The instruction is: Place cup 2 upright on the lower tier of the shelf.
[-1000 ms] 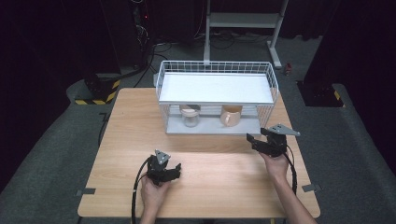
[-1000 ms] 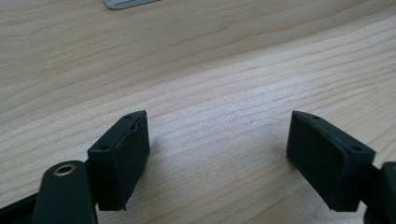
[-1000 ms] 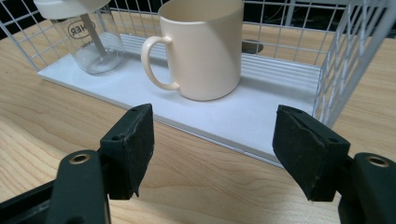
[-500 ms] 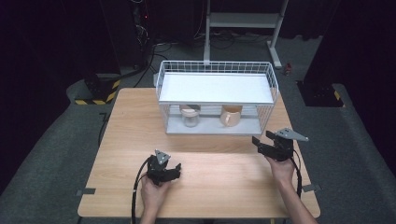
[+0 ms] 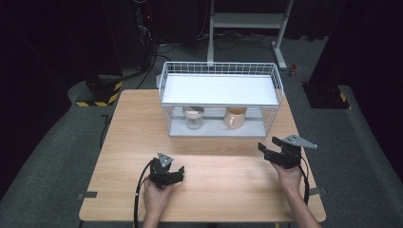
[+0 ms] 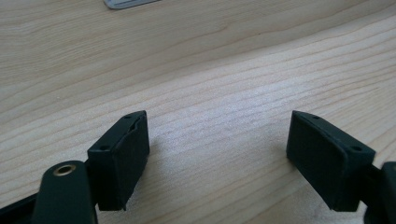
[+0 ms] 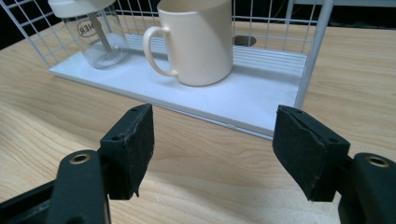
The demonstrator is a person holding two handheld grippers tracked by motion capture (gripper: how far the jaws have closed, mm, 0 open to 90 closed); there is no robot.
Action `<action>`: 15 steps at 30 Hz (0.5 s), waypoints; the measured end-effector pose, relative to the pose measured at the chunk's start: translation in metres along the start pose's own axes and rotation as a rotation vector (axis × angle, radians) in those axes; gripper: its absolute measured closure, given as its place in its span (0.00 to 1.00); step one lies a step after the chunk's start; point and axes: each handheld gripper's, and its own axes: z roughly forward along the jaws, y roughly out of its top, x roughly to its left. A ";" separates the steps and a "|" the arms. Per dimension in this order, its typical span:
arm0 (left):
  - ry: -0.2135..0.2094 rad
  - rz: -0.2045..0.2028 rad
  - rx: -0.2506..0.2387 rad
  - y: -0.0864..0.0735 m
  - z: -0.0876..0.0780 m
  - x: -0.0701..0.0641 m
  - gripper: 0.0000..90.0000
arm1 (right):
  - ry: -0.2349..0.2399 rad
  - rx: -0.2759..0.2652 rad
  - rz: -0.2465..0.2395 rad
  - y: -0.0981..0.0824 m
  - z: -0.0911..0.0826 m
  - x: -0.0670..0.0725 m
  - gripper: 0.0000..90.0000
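The left gripper (image 5: 167, 173) is parked on the near part of the counter (image 5: 223, 190), its jaws spread wide with nothing between them; in the left gripper view bare wood grain is seen between the pads. It has not budged over the last second.

The right gripper (image 5: 278, 151) is the one that has moved: it has been drawn back toward the person and slightly outward to the right, away from the rack. Its jaws are held wide as well, empty, and are aimed at the rack's open front. That retreat reads as a re-aim rather than a grasp; no contact has been made yet.

Past the jaws, in the right gripper view, the cream mug (image 7: 198, 39) is seen upright on the lower shelf of the white wire rack (image 5: 273, 80), handle turned toward the clear glass jar (image 7: 95, 35) beside it. The two are near each other but apart.

A broad strip of open counter lies between the grippers and the shelf's front edge, so a straight approach is available. The wire post (image 7: 315, 51) at the rack's right front corner stands close to the line of the right-hand jaw and would likely need to be cleared; the upper shelf limits headroom above the mug.
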 end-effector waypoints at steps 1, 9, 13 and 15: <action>-0.001 0.000 0.002 0.000 0.000 0.000 0.24 | -0.004 0.004 0.004 -0.001 0.000 0.000 0.33; 0.001 -0.003 -0.003 0.000 0.000 0.000 0.24 | -0.004 0.011 0.015 -0.009 -0.004 -0.005 0.33; 0.001 -0.004 -0.003 0.000 0.000 0.000 0.24 | -0.006 0.016 0.018 -0.012 -0.006 -0.005 0.33; 0.001 -0.004 -0.002 0.000 0.000 0.000 0.24 | -0.006 0.012 0.013 -0.014 -0.007 -0.005 0.33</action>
